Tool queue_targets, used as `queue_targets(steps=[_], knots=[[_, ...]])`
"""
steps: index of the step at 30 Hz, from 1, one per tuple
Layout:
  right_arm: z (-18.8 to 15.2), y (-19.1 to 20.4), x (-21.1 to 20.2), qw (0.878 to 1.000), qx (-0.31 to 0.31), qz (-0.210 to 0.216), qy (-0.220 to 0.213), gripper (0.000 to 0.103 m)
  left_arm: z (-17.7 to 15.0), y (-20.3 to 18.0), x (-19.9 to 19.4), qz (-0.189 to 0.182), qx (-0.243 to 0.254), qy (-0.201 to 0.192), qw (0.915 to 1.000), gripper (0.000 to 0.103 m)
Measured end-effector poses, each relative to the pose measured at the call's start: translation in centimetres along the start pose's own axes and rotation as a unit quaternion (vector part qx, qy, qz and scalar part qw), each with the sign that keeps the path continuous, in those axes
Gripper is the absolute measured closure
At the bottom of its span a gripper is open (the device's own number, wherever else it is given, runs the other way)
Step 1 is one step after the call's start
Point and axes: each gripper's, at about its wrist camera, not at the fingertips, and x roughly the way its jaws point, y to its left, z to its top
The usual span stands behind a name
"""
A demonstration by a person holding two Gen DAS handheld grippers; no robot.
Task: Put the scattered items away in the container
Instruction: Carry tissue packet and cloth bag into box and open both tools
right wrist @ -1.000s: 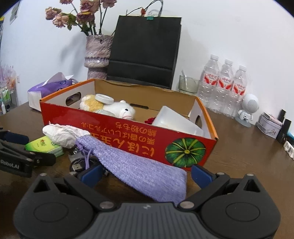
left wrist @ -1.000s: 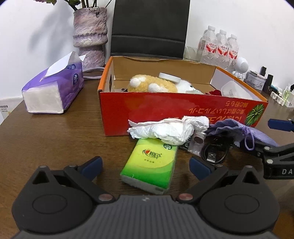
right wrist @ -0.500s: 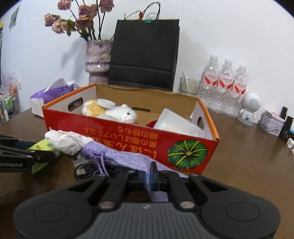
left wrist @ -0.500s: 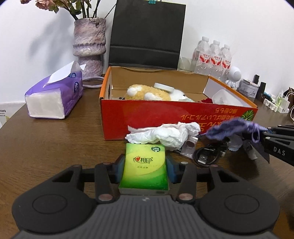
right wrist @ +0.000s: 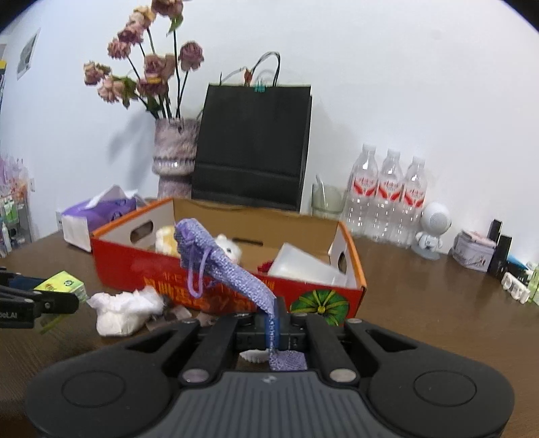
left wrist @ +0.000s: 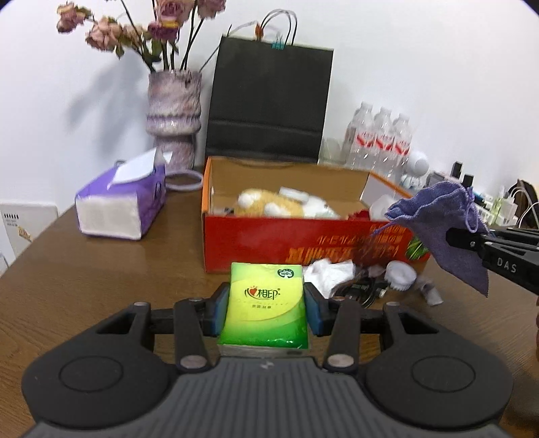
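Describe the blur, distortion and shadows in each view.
Left wrist: fisheye bends the edges; red box lettering and flowers smear with motion; green tissue pack stays readable. Right wrist: dark rounded corners; purple pouch softly blurred; vase casts a soft wall shadow.

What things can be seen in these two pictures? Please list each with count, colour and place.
cardboard box: 1, red-orange, table centre
plush toy: 1, yellow-white, in box
white container: 1, in box, right end
tissue pack: 1, green, held
pouch: 1, purple, held
crumpled tissue: 1, white, before box
cable: 1, black, before box
tissue box: 1, purple, left
vase: 1, purple, behind
paper bag: 1, black, behind box
bottles: 3, clear, right
left gripper: shut on pack
right gripper: shut on pouch
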Motion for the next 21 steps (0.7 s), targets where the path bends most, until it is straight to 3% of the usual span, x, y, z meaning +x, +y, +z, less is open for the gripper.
queue_targets(steps=[10, 15, 21], knots=[[3.4, 0.9, -0.1, 0.999, -0.013, -0.004, -0.047, 0.101, 4.9, -0.9, 0.2, -0.015, 0.0, -0.06, 0.9981, 0.057], [5.8, 1.4, 2.2, 0.997, -0.016, -0.015, -0.07, 0.101, 8.2, -0.8, 3.1, -0.018, -0.02, -0.076, 0.9967, 0.057], [7.3, 1.8, 7.0, 0.998, -0.021, -0.024, -0.061, 0.101, 11.1, -0.7, 7.9, -0.013, -0.037, -0.077, 0.9962, 0.057]])
